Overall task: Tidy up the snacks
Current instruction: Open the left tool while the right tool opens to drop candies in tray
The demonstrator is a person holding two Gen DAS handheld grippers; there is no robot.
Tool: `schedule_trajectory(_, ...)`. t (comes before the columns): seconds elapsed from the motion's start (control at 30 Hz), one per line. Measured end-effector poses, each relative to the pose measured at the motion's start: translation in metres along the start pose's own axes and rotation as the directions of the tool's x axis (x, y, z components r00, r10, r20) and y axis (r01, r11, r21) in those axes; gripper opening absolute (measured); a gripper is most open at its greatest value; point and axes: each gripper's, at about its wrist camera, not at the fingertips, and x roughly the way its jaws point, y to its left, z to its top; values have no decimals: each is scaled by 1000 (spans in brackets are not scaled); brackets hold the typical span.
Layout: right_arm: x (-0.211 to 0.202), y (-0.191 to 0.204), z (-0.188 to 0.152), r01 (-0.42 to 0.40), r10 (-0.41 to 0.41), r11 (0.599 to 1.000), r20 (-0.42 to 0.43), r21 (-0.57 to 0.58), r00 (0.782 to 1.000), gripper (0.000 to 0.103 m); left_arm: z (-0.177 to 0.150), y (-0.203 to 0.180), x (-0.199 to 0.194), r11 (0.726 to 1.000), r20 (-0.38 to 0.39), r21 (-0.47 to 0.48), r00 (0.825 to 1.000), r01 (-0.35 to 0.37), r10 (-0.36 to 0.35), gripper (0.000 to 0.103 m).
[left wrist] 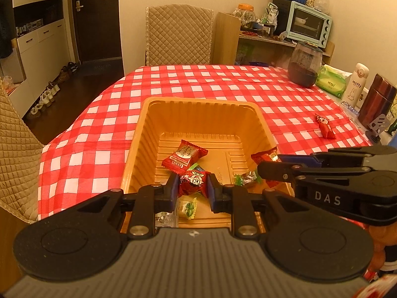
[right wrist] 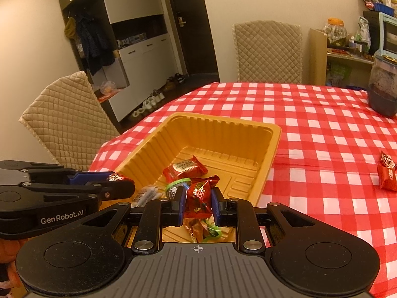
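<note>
Left gripper [left wrist: 193,188] over near end of tray [left wrist: 203,104], jaws clamped on red cartoon candy [left wrist: 193,182]. Right gripper [right wrist: 198,204] beside it, over same tray [right wrist: 223,121], jaws clamped on red foil candy [right wrist: 199,200]. Inside tray: red sachet [left wrist: 184,154], green-wrapped sweets [left wrist: 188,207], further wrapped pieces on floor. One red candy [left wrist: 325,125] left outside on checked cloth [left wrist: 198,82], well apart from tray. Dark jar [left wrist: 305,64] at far right.
</note>
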Motion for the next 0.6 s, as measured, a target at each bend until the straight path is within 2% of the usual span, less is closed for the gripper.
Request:
schedule_trajectory(0.03, 0, 0, 0, 1, -1, 1000, 1, 2, 1000, 22, 0, 0, 0, 1000, 6, -4, 1000, 2, -2, 25)
schedule_trajectory(0.1, -1, -1, 0, 2, -2, 1000, 2, 5, 1000, 22, 0, 2, 0, 1000, 8, -10, 1000, -1, 1, 35)
schedule_trajectory(0.33, -4, -2, -1, -6, 6, 1000, 1, 19, 1000, 22, -8, 15, -11, 999, 9, -32, 1000, -30, 30, 35)
schedule_trajectory(0.6, -5, 6, -2, -52, 52, 999, 2, 9, 999, 22, -16, 26, -22, 997, 7, -56, 998, -55, 56, 35)
